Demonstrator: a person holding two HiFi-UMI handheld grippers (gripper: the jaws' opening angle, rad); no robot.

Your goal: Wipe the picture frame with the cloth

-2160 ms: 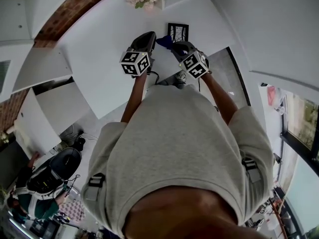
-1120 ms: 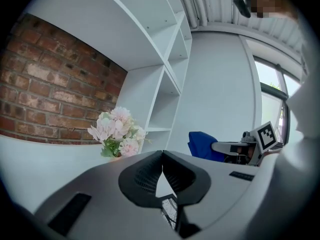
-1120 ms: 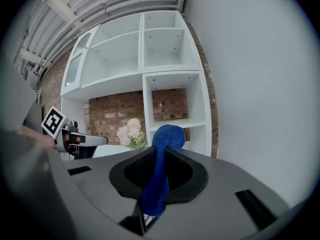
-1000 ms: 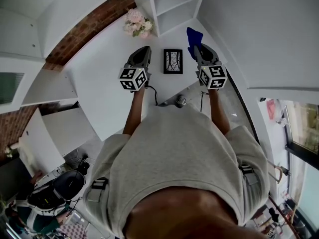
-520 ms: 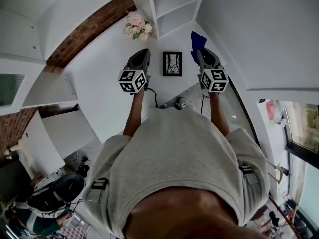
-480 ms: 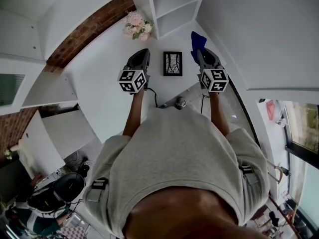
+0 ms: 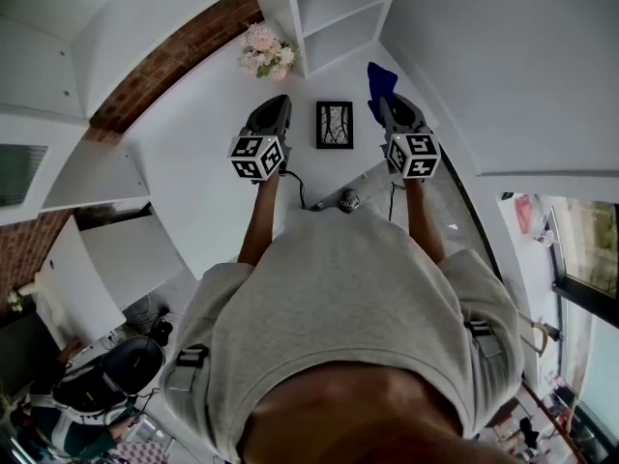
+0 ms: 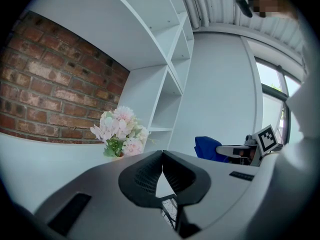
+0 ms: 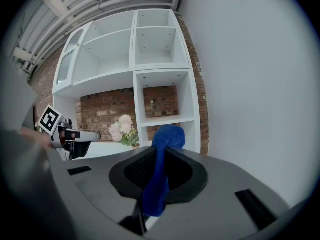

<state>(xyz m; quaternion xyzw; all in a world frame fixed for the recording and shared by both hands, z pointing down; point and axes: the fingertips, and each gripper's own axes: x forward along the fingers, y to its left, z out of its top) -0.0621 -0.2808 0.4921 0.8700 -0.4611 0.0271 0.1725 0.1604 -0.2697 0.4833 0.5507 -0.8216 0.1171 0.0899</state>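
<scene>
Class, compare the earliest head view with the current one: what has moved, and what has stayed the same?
The right gripper drew the blue cloth away from the picture frame and swung right of it, still clamped on it. The left gripper, shut and empty, stays left of the frame.

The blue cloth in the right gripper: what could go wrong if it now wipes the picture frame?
1. The cloth is held in the right gripper only by a narrow pinch, so the drag of wiping may pull it out.
2. The picture frame sits unheld on the table. The left gripper is shut and empty beside it, so the frame may slide.
</scene>
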